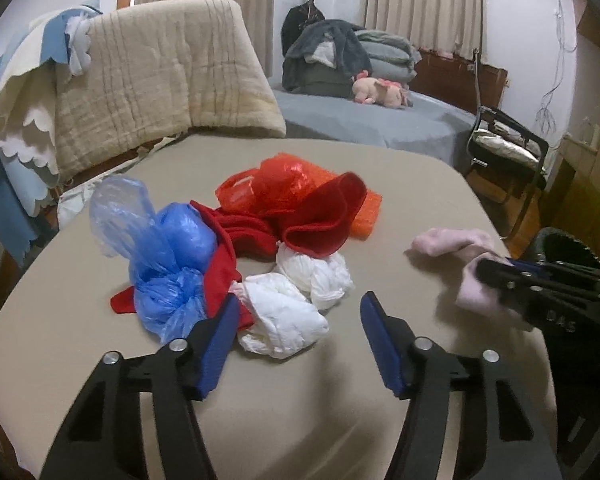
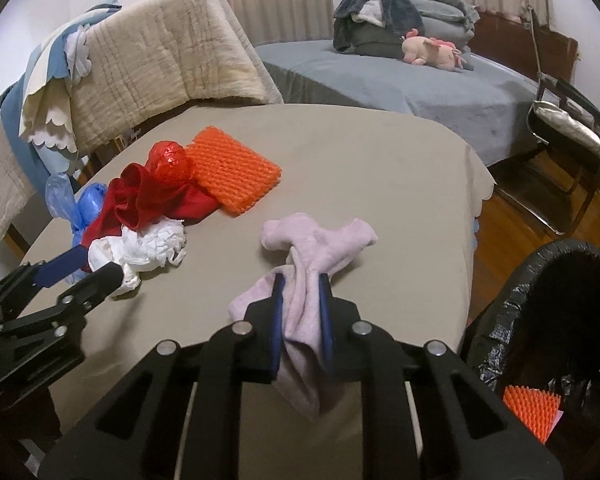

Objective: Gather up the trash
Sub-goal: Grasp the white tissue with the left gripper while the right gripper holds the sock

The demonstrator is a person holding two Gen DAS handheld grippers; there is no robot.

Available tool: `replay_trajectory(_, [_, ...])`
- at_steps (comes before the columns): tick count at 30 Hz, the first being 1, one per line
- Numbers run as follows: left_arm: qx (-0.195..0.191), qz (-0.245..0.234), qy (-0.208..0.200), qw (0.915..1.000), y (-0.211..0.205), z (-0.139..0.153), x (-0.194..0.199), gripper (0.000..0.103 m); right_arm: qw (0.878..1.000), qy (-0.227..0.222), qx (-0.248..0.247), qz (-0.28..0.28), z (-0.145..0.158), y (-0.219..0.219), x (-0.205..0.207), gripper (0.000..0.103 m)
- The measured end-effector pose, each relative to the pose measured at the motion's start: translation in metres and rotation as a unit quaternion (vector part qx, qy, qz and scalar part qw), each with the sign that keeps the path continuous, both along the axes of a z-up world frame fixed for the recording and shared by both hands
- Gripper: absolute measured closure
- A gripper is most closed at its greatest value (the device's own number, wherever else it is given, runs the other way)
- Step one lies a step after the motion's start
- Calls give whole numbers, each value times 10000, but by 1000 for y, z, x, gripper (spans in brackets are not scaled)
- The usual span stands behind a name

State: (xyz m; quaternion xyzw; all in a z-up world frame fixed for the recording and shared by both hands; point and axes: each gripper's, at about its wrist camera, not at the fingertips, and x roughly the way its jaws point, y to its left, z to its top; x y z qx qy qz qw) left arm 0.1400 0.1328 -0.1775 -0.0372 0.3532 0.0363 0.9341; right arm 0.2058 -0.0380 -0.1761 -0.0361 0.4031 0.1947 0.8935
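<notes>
My right gripper (image 2: 302, 286) is shut on a pale pink cloth (image 2: 318, 244) that lies on the beige table (image 2: 360, 168); it also shows in the left wrist view (image 1: 452, 242). My left gripper (image 1: 298, 310) is open and empty, just in front of two crumpled white plastic bags (image 1: 296, 312). Beside them lie a blue plastic bag (image 1: 168, 268), a red cloth (image 1: 316, 220), a red plastic bag (image 1: 276, 184) and an orange foam net (image 2: 234, 172).
A bin lined with a black bag (image 2: 540, 300) stands at the table's right edge, with an orange net piece (image 2: 530, 406) inside. A chair draped with blankets (image 2: 156, 56) stands behind the table. A bed (image 2: 380, 76) is beyond.
</notes>
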Motion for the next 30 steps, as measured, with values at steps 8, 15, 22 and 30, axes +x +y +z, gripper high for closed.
replay_trajectory(8, [173,130,133,9997,1,-6,4,71,10000,8,33,47,0,2,-1,88])
replay_trajectory(15, [55,47,-6,10000,4,7,-10,79,9998,-135,79,110,13,-1,-10,88])
replay_trajectory(22, [-16,-166,-31,9999,-10,16,-31,79,9996,-226,93,120,22,-7,-19,88])
replay_trajectory(30, [10,-116,263,9996,-22,-2,-30,54,9999,-108,42,45,16,-14,-24,88])
